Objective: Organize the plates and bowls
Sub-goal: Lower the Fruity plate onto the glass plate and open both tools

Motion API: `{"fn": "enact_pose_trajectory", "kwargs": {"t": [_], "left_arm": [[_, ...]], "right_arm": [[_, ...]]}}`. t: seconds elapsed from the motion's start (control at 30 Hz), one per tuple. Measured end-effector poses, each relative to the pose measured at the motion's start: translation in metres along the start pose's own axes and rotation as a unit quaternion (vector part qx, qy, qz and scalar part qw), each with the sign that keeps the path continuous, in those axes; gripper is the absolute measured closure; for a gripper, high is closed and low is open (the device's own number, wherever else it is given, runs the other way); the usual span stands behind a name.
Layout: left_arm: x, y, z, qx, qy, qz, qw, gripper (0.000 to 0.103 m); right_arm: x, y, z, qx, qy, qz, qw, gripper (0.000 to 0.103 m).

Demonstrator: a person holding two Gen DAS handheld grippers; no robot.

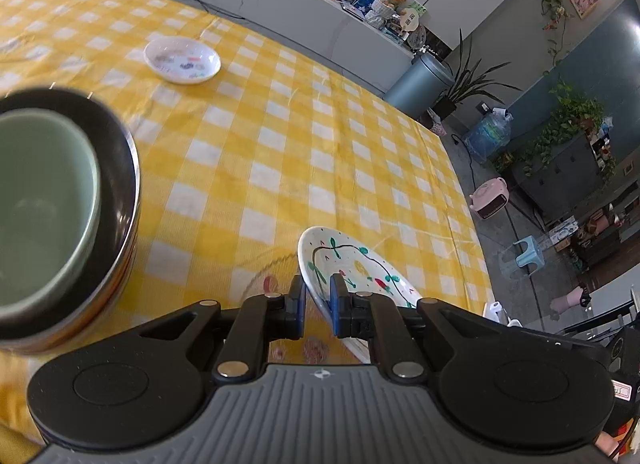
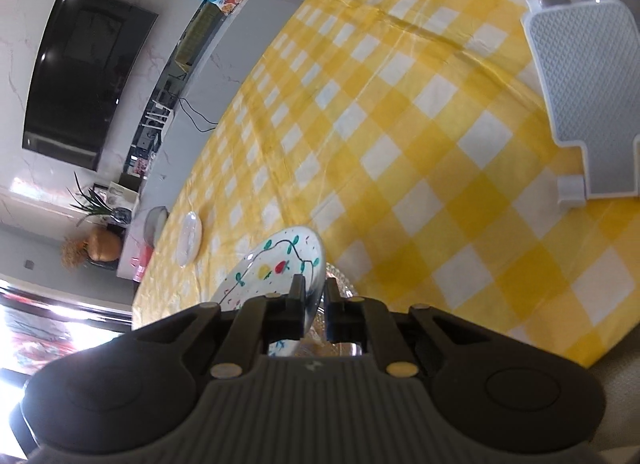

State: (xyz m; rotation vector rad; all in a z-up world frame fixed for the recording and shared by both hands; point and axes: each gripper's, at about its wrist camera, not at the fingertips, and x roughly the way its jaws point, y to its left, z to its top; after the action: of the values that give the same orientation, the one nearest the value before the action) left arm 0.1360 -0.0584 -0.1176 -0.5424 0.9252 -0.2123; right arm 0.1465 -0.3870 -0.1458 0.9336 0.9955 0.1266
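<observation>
Each claw pinches a painted plate by its rim and holds it above the yellow checked cloth of the surface (image 1: 280, 135). The left claw (image 1: 318, 304) is pressed onto the left plate (image 1: 348, 264), which is tilted with its painted face turned up and to the right. The right claw (image 2: 314, 304) grips the right plate (image 2: 276, 264) in the same way, near its edge, and this plate stands steeply on its side. Under the right plate I can see a piece of clear glass dish (image 2: 340, 284), but I cannot tell if it touches the plate.

A green bowl (image 1: 40, 203) sits inside a dark metal bowl (image 1: 120, 183) close to the left claw, and a small white dish (image 1: 182, 59) lies further away. A grey drying rack (image 2: 580, 95) lies on the cloth at the far right.

The risk, I think, is the thin grip. A glazed rim is smooth, so a heavy plate may turn or slip between the pads. The left plate could also knock the nearby bowls if it swings.
</observation>
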Motion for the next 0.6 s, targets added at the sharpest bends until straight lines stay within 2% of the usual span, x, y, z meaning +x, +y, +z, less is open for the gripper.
{"fn": "enact_pose_trajectory", "kwargs": {"t": [0.37, 0.6], "left_arm": [[0.000, 0.008, -0.014, -0.008, 0.007, 0.002, 0.9999, 0.089], [0.001, 0.011, -0.018, 0.010, 0.014, 0.016, 0.9997, 0.089]], "right_arm": [[0.007, 0.009, -0.008, -0.047, 0.002, -0.050, 0.998, 0.095], [0.018, 0.016, -0.012, -0.079, 0.021, -0.078, 0.994, 0.093]]}}
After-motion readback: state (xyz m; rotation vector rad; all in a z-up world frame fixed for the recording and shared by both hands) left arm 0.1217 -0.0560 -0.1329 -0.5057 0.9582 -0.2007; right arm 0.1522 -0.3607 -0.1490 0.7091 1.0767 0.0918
